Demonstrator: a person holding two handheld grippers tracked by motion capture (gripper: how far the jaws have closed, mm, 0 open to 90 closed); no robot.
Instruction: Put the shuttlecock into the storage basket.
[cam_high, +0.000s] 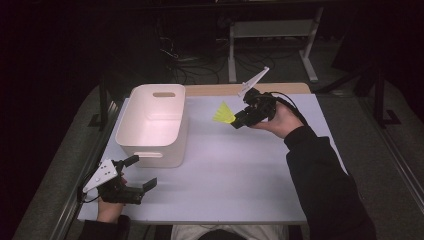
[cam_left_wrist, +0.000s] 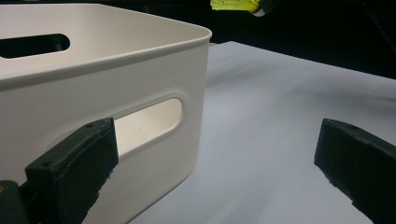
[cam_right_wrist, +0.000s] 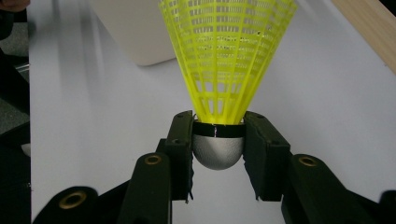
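Note:
A yellow shuttlecock (cam_high: 224, 113) with a silver-grey cap (cam_right_wrist: 218, 150) is clamped by its cap in my right gripper (cam_high: 238, 121), held above the white table right of the bin. Its net skirt (cam_right_wrist: 227, 51) points away from the jaws toward the bin. The white plastic bin (cam_high: 153, 125) stands at the table's left, with nothing visible inside. My left gripper (cam_high: 142, 172) is open near the front left edge, close to the bin's near wall (cam_left_wrist: 93, 121), with nothing between its jaws. The shuttlecock (cam_left_wrist: 235, 5) also shows at the top of the left gripper view.
The white table top (cam_high: 240, 170) spreads wide between the bin and the front edge. A wooden strip (cam_high: 240, 89) runs along the far edge. Dark floor, cables and a metal frame (cam_high: 272, 35) lie beyond the table.

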